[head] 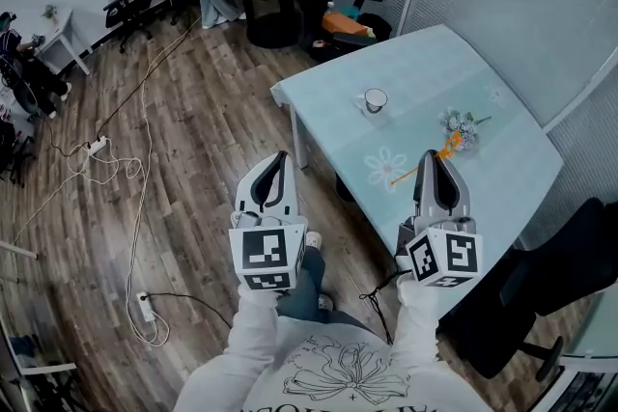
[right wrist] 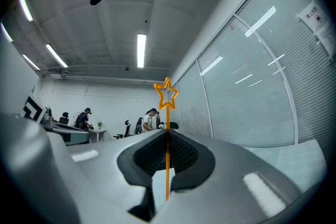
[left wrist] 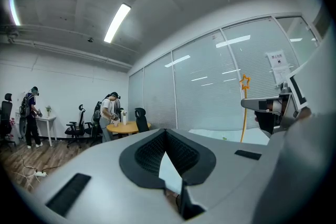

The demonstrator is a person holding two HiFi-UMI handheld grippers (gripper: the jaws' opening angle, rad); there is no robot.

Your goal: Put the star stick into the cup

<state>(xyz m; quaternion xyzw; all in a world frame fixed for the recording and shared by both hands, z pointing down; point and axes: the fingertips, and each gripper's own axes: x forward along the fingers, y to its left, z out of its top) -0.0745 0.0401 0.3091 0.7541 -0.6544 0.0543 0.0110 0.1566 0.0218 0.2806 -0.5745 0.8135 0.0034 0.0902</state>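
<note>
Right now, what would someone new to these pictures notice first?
The orange star stick stands out first, clamped between the right gripper's jaws with its star poking past their tips. Next comes the white cup on the pale blue table, beyond both grippers. The left gripper is shut on nothing, over the wood floor beside the table.

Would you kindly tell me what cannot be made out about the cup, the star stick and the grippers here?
- cup: head view, too small to show its contents; outside both gripper views.
- star stick: right gripper view, lower end hidden behind the gripper's body; head view, middle covered by the right gripper.
- flowers: head view, too small and blurred to identify.
</note>
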